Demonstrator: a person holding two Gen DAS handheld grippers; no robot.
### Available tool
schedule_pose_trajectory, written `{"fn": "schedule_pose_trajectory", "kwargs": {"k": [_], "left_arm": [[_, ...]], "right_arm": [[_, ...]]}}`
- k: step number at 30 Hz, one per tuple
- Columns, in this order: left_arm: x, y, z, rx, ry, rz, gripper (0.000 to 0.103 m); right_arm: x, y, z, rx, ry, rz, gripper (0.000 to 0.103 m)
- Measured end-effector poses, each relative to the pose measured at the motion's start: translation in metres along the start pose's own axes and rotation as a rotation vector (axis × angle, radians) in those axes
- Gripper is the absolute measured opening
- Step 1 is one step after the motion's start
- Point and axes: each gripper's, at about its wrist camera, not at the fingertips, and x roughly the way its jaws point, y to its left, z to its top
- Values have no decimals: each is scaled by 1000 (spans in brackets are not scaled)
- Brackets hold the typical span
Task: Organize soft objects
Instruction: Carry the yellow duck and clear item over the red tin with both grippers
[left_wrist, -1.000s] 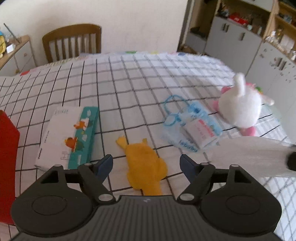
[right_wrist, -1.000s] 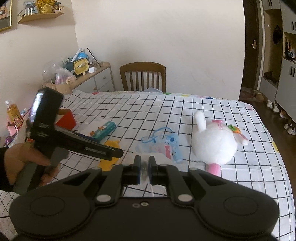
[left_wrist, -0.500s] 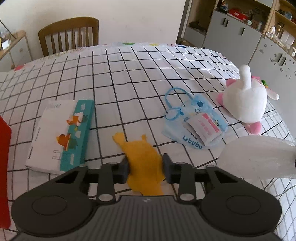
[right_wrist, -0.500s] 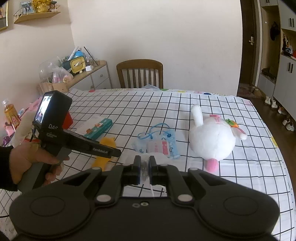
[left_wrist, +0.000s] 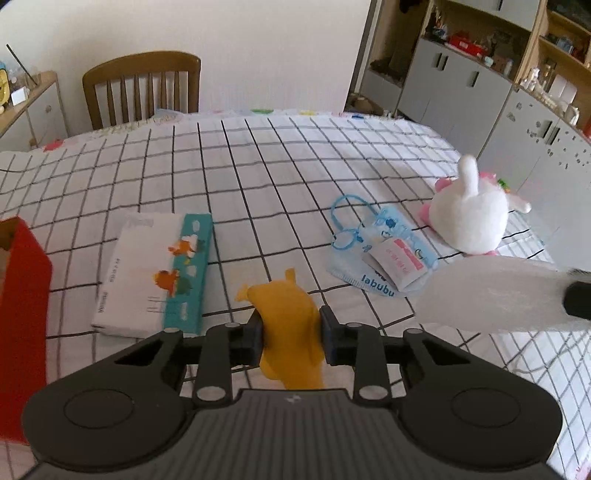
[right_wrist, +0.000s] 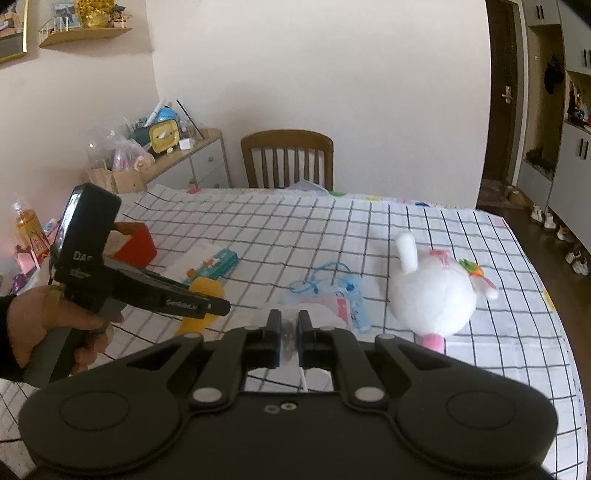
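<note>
Yellow plush (left_wrist: 290, 321) sits clamped between our left tongs (left_wrist: 291, 334); right tongs (right_wrist: 289, 332) pinch a clear bag (left_wrist: 491, 291). Step: pickup. Next, we judge, bagging the plush.

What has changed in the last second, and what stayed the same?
The left gripper closed from open onto the yellow plush toy and raised it slightly. The right gripper stayed shut on the clear plastic bag. The white plush rabbit and blue pouch did not move.
</note>
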Motion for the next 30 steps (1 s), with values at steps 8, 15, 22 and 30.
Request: {"fn": "schedule_pose_trajectory", "kwargs": {"k": [8,15,22,30], "left_arm": [[-53,22,0,-6,-41,-11,29],[-98,48,-1,-29,-88,6,29],[-138,81,1,-56,-135,41,29],[-173,130,2,-73,-173,113,29]], "right_arm": [[-5,29,17,-17,-41,44,8],[-5,63,36,-56,-75,97,8],[3,101,55,-99,-95,155,8],[16,150,75,-160,-114,222,8]]}}
